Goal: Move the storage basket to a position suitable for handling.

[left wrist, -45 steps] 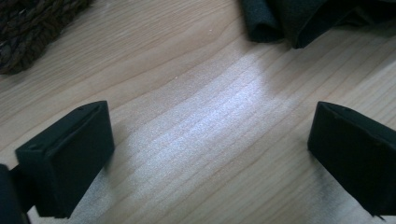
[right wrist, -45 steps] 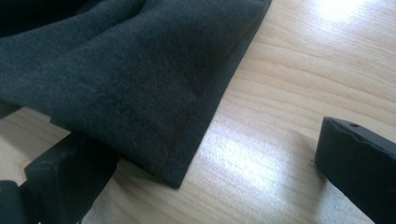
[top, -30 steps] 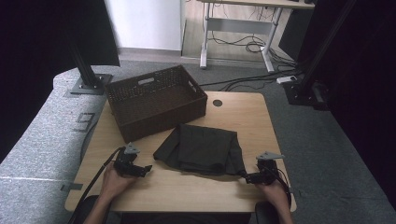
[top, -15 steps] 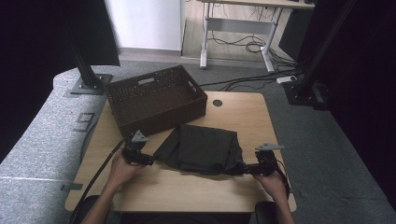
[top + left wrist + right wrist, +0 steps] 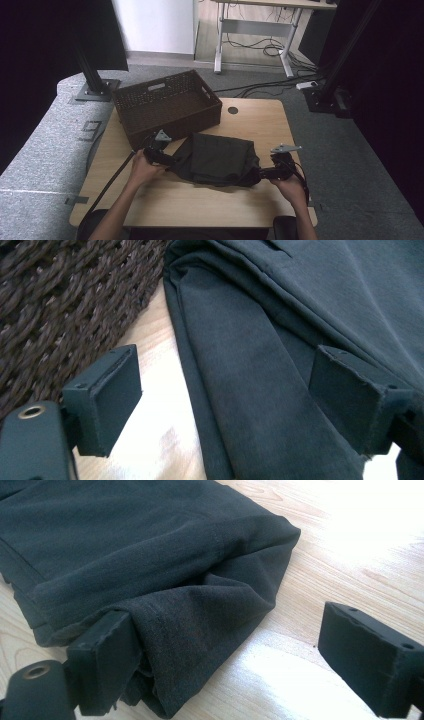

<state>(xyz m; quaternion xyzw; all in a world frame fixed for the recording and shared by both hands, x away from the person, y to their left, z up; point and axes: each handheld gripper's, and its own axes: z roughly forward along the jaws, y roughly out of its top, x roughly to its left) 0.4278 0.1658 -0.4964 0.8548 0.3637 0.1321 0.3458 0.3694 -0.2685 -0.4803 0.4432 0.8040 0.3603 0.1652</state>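
A folded dark grey garment (image 5: 217,159) lies in the middle of the wooden table (image 5: 200,205). My left gripper (image 5: 167,159) is at the garment's left edge, close to the wicker basket (image 5: 165,105). In the left gripper view the left gripper (image 5: 230,375) is open and has just been closing, with the garment's folded edge (image 5: 250,365) between its jaws but not pinched. My right gripper (image 5: 262,174) is at the garment's right front corner. The right gripper (image 5: 230,630) is also open and has just been closing; its left jaw touches the garment corner (image 5: 200,615), and its right jaw hangs over bare wood.
The brown wicker basket stands at the table's back left, just behind my left hand. A round cable hole (image 5: 233,109) sits at the back of the table. The left gripper's cable (image 5: 112,185) trails off the front left edge. Black stands (image 5: 92,75) flank the table on the floor.
Both hands have moved inward to the garment. The left came from the front left up to the garment's left edge beside the basket; the right closed in on the right corner.
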